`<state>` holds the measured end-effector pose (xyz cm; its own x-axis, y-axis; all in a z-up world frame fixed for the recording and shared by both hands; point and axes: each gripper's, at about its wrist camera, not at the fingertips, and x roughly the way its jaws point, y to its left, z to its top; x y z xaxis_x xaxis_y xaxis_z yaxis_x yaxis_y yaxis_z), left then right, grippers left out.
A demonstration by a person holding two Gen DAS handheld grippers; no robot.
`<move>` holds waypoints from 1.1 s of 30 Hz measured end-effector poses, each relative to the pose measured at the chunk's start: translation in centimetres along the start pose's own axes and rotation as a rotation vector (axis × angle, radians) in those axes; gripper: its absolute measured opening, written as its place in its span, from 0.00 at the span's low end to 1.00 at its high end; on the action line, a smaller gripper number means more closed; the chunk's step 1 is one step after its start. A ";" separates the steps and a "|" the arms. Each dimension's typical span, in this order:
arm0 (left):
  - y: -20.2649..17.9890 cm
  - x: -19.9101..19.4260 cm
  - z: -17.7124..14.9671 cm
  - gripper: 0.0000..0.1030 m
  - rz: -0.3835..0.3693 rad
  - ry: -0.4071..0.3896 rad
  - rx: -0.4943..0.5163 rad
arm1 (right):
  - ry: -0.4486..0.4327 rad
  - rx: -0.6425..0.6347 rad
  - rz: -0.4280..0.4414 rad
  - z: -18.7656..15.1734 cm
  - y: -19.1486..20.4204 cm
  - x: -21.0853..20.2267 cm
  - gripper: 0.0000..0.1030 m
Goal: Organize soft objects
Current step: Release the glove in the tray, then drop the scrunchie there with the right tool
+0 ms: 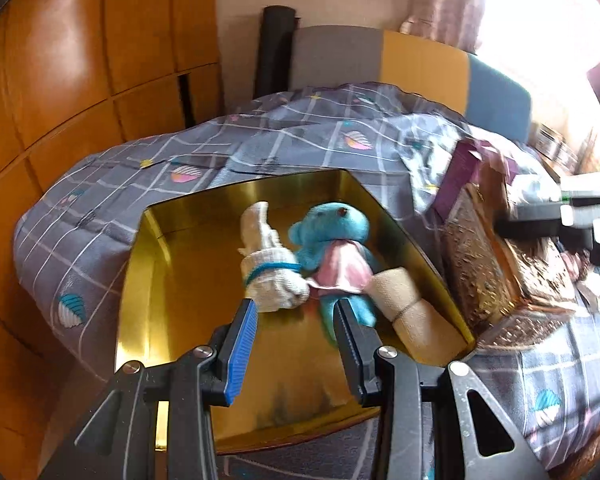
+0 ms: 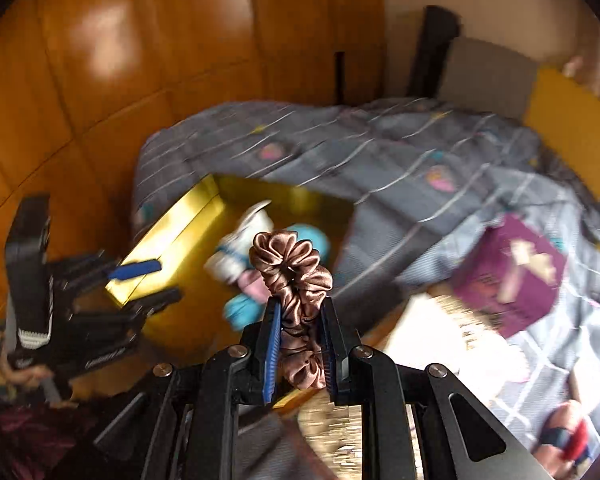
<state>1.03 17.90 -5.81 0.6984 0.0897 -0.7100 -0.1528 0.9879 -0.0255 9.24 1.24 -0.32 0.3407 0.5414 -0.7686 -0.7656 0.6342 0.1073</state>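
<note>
scrunchie: brown satin, pinched upright in my right gripper.
teddy: blue, pink dress, lying in my gold box.
white sock roll: left of teddy, touching.
beige roll: right of teddy.

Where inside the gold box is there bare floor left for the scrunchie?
The gold box has bare floor along its left wall and near edge. The right half is crowded: white sock bundle, blue teddy, beige roll.
</note>
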 end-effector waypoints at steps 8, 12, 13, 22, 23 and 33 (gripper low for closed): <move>3.9 0.4 0.3 0.38 0.067 -0.006 -0.119 | 0.096 -0.042 0.108 -1.9 4.3 4.7 0.18; 4.6 0.5 0.2 0.38 0.078 -0.006 -0.137 | 0.137 -0.060 0.113 -1.9 5.8 7.3 0.23; 4.6 0.5 0.2 0.38 0.078 -0.008 -0.136 | 0.145 -0.063 0.108 -2.0 6.1 7.9 0.23; 3.6 0.0 0.1 0.38 0.062 -0.018 -0.109 | 0.098 -0.043 0.076 -3.1 6.4 7.2 0.49; 3.4 -0.1 0.1 0.38 0.058 -0.019 -0.104 | 0.083 -0.032 0.076 -3.1 6.2 6.9 0.49; 1.3 -0.5 0.3 0.38 0.030 -0.023 -0.042 | -0.072 0.080 0.002 -5.3 2.8 -0.2 0.53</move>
<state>0.68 19.18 -5.31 0.7087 0.1222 -0.6948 -0.2029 0.9786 -0.0348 4.06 -0.04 -3.20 0.3796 0.5789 -0.7216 -0.7211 0.6738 0.1612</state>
